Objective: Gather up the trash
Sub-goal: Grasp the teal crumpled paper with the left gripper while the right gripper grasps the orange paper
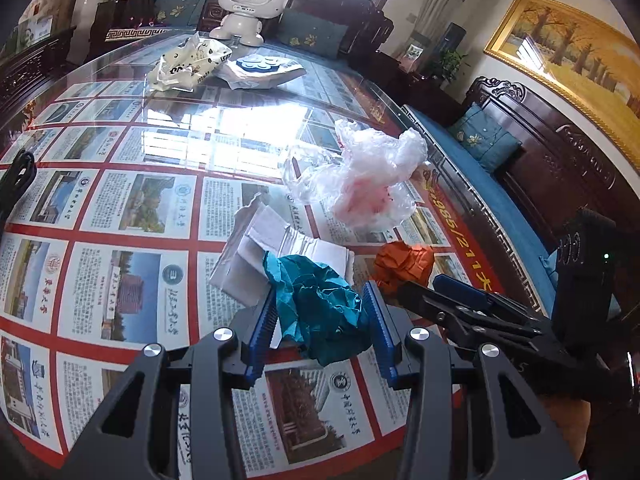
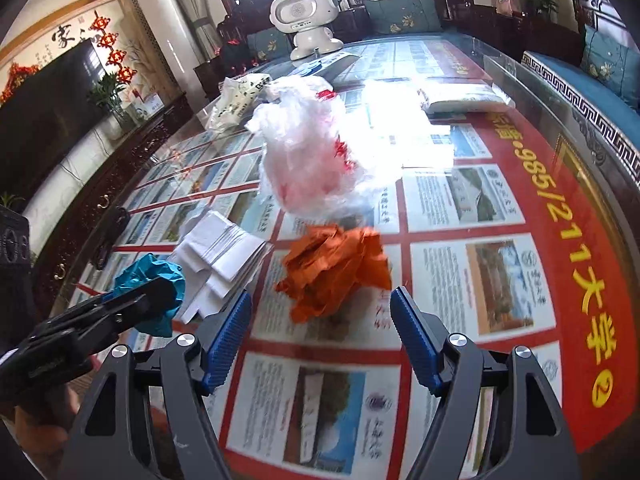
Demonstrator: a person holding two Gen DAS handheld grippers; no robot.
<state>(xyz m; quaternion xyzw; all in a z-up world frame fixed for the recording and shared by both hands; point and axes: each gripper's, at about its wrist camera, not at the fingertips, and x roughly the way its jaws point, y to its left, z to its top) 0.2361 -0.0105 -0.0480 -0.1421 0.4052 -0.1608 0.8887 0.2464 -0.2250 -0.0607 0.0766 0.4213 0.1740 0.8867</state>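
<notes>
Trash lies scattered on the glass-topped table (image 1: 132, 152): a crumpled teal paper (image 1: 320, 312), a crumpled orange paper (image 2: 336, 272), folded white sheets (image 1: 276, 248) and a clear plastic bag (image 1: 364, 180) with red print.

Only the left wrist view shows the teal paper sitting between the blue pads of the left gripper (image 1: 322, 316); both pads touch its sides, so the gripper is clamped on it. In the right wrist view that same gripper comes in from the left edge and covers part of the teal wad, so the grip itself is hidden there.

The right wrist view alone shows the right gripper (image 2: 322, 316) spread wide, with nothing between its fingers. The orange paper lies just ahead of its fingertips, apart from them, near the table's right edge with the red banner strip. The plastic bag sits just beyond the orange paper, toward the middle of the table.

At the far edge stand a white toy robot (image 2: 306, 16) and a white printed bag (image 1: 188, 64).
</notes>
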